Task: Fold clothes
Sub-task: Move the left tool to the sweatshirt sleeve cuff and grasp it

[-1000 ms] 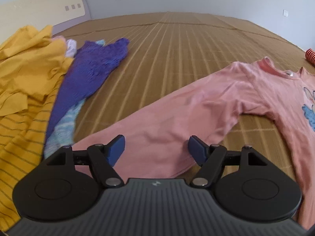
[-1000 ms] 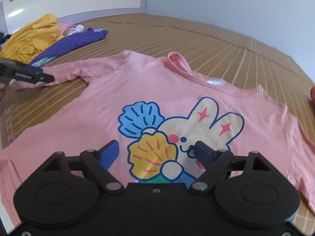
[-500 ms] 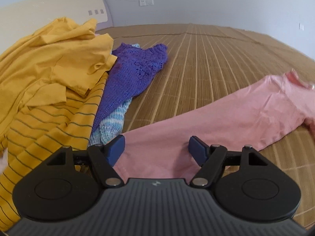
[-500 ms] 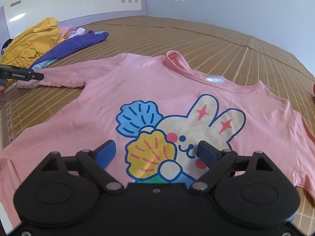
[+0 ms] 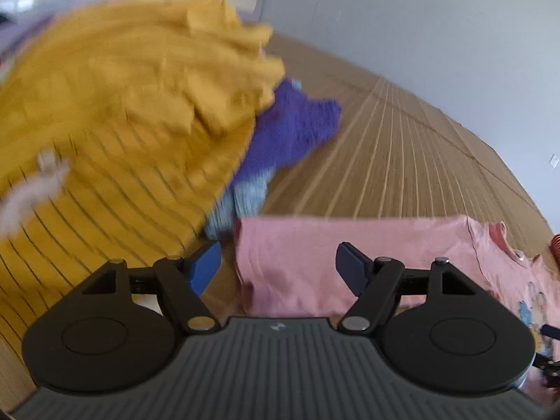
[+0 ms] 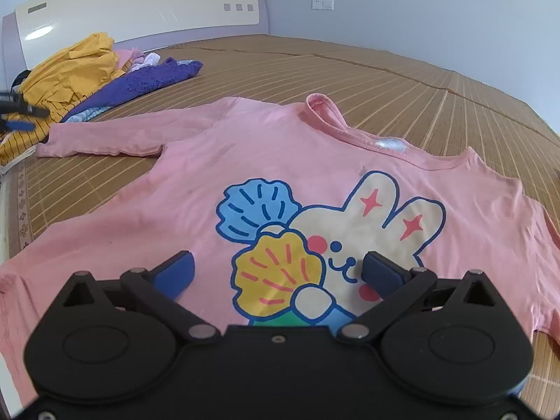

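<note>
A pink long-sleeved shirt (image 6: 217,161) with a bunny-and-shell print (image 6: 315,231) lies spread face up on the bamboo mat. My right gripper (image 6: 278,262) hovers over the lower part of the print. Its jaws are opening, and no cloth is pinched between them. The shirt's left sleeve (image 6: 105,136) stretches out toward the clothes pile. In the left wrist view, my left gripper (image 5: 278,255) stands open just above the sleeve's cuff end (image 5: 301,262), which lies flat between the fingers. That gripper also shows at the far left of the right wrist view, as the left gripper (image 6: 21,112).
A heap of yellow garments (image 5: 122,105), one of them striped, sits left of the cuff with a purple knit (image 5: 290,129) and pale blue fabric (image 5: 245,203) beside it. A cream headboard (image 6: 140,10) backs the mat (image 6: 420,80). A red ribbed object (image 5: 556,248) shows at the right edge.
The left gripper slid left along the sleeve to its cuff and rolled, bringing the yellow pile close. The right gripper stayed over the print while its jaws spread wider.
</note>
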### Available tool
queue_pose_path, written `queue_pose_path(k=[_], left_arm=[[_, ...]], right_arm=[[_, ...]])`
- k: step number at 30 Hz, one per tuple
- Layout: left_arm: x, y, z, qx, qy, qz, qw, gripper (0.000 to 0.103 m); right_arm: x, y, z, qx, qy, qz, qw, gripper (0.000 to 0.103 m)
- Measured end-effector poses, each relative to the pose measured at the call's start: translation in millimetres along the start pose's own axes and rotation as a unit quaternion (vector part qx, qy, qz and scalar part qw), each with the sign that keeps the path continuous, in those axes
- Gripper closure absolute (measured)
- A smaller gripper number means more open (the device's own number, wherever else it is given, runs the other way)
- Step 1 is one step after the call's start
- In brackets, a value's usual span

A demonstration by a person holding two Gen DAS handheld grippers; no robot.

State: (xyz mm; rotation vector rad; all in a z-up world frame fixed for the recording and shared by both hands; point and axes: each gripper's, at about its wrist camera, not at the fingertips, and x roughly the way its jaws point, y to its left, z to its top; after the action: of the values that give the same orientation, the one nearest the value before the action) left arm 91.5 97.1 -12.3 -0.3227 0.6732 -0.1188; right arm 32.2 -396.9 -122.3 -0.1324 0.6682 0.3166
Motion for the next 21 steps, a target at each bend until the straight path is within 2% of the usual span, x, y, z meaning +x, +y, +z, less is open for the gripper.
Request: queue_pose_path(k=[5, 8, 13, 15, 16, 18, 21], left_arm=[[4.5, 2.9, -5.1, -0.053, 0.015, -0.032, 0.9979, 0.026], [10.0, 2.7, -12.7, -0.068, 0.024, -0.039, 0.9966, 0.026], [12.7, -9.0, -16.9, -0.031, 0.012, -0.021, 0.9992, 0.029], [17.1, -14.1, -20.2, -0.015, 0.011, -0.026, 0.9995, 0.06], [19.2, -16.3, -21.9, -0.007, 0.01, -0.032, 0.9994, 0.065], [22.0, -22.2, -24.2, 0.01, 0.007, -0.038, 0.9992, 0.087], [20.3, -36.6, -24.8, 0.046, -0.012, -0.043, 0.9979, 0.092]], right_arm=[[0.0, 2.3, -0.5, -0.004, -0.001, -0.004, 1.0, 0.0], [-0.1, 1.6, -1.1, -0.003, -0.002, -0.003, 1.0, 0.0], [0.1, 2.4, -1.0, -0.005, -0.002, -0.004, 1.0, 0.0], [0.3, 2.6, -1.0, -0.005, -0.003, -0.004, 1.0, 0.0], [0.3, 2.8, -1.0, -0.005, -0.003, -0.004, 1.0, 0.0], [0.3, 3.1, -0.9, -0.005, -0.003, -0.004, 1.0, 0.0], [0.0, 3.7, -1.0, -0.005, -0.003, -0.005, 1.0, 0.0]])
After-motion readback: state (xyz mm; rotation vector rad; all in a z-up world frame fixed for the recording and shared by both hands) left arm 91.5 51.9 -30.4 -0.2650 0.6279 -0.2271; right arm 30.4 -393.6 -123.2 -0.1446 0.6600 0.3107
